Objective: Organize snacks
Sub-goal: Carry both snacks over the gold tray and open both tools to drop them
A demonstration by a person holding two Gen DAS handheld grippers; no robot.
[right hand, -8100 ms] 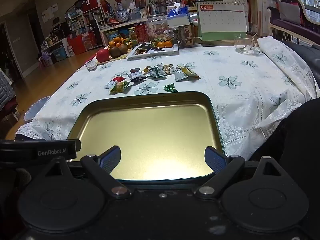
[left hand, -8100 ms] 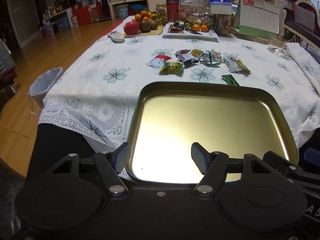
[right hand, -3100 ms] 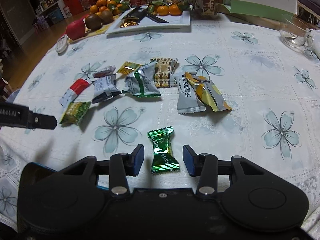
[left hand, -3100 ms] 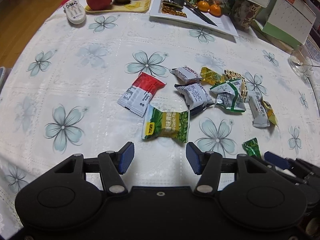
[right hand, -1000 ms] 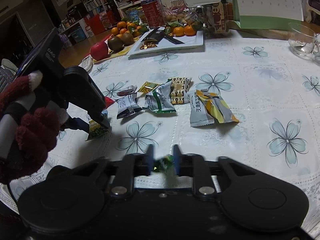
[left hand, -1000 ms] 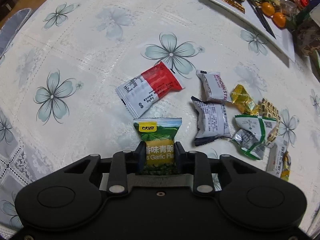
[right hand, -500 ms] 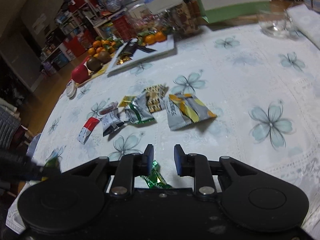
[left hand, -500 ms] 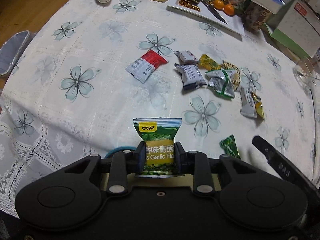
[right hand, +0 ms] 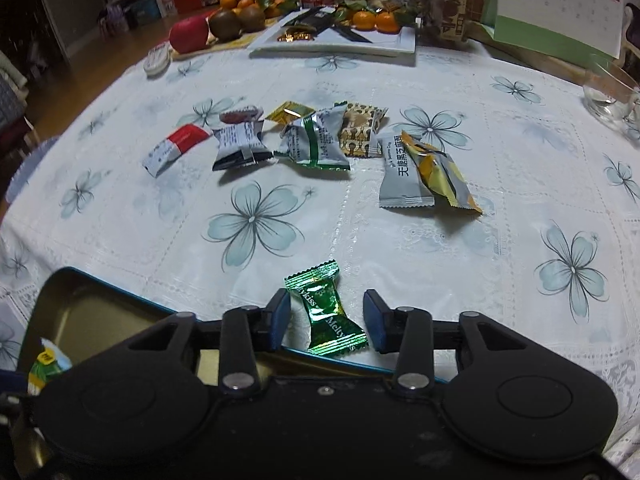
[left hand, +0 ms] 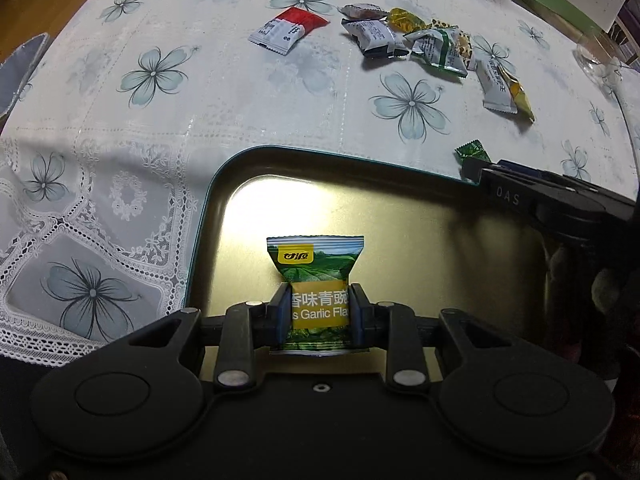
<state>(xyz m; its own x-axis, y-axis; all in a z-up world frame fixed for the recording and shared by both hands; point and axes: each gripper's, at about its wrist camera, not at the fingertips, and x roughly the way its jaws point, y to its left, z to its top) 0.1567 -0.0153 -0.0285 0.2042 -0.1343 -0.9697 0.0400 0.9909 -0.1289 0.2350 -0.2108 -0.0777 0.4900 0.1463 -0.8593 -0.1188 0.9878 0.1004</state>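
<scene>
My left gripper (left hand: 319, 312) is shut on a green garlic-pea packet (left hand: 316, 276) and holds it above the gold tin tray (left hand: 420, 240). My right gripper (right hand: 327, 318) is open, its fingers on either side of a small green foil candy (right hand: 326, 308) that lies on the tablecloth at the tray's far rim (right hand: 100, 284). Several more snack packets lie in a loose row beyond: a red-and-white one (right hand: 174, 148), a black-and-white one (right hand: 240, 146), a green-and-silver one (right hand: 318, 144), a grey one (right hand: 402, 174) and a yellow one (right hand: 440, 174).
A white plate (right hand: 340, 46) with oranges, a fruit board with an apple (right hand: 190, 34), a remote (right hand: 157, 62), a calendar (right hand: 552, 4) and a glass cup (right hand: 608, 96) stand at the table's far side. The table's left edge drops to the floor.
My left gripper has carried the pea packet back over the tray. My right gripper has opened and the green candy now lies free between its fingers.
</scene>
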